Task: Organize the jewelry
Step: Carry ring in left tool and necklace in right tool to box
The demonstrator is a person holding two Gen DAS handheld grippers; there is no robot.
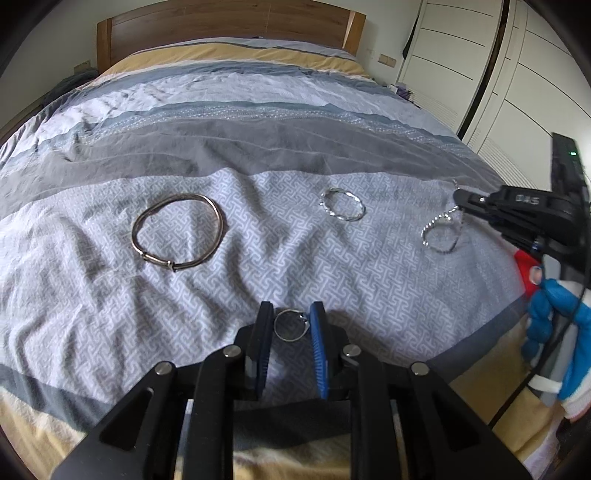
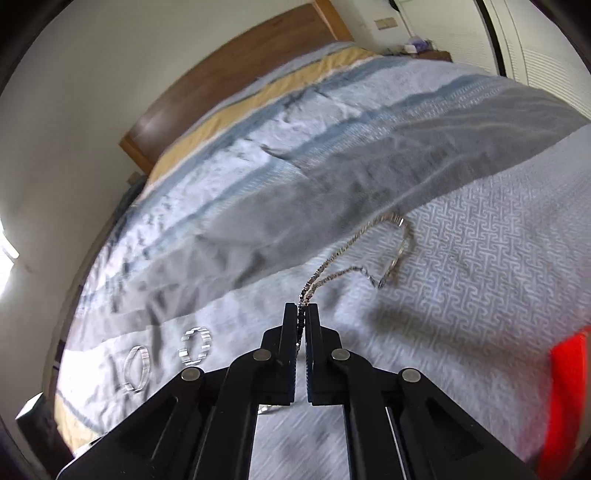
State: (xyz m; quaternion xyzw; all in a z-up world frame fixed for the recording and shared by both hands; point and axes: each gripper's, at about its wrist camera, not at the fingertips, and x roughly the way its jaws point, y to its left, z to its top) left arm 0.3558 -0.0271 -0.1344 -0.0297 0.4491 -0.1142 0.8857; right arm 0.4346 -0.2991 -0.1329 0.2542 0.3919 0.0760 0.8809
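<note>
Jewelry lies on a grey patterned bedspread (image 1: 332, 266). My left gripper (image 1: 290, 319) is low over it, and its blue pads touch both sides of a small silver ring (image 1: 290, 325) lying between them. A large plain bangle (image 1: 177, 232) lies to the left and a twisted silver bracelet (image 1: 341, 205) to the right beyond it. My right gripper (image 2: 302, 308) is shut on a silver chain bracelet (image 2: 391, 258), whose loop trails out ahead just above the cover. In the left wrist view, the right gripper (image 1: 458, 199) pinches that chain (image 1: 439, 232) at far right.
A wooden headboard (image 1: 229, 29) stands at the far end and white wardrobe doors (image 1: 480, 74) line the right side. A hand in a blue and white glove (image 1: 554, 317) holds the right gripper at the bed's right edge. Two blurred bracelets (image 2: 195, 345) show at left.
</note>
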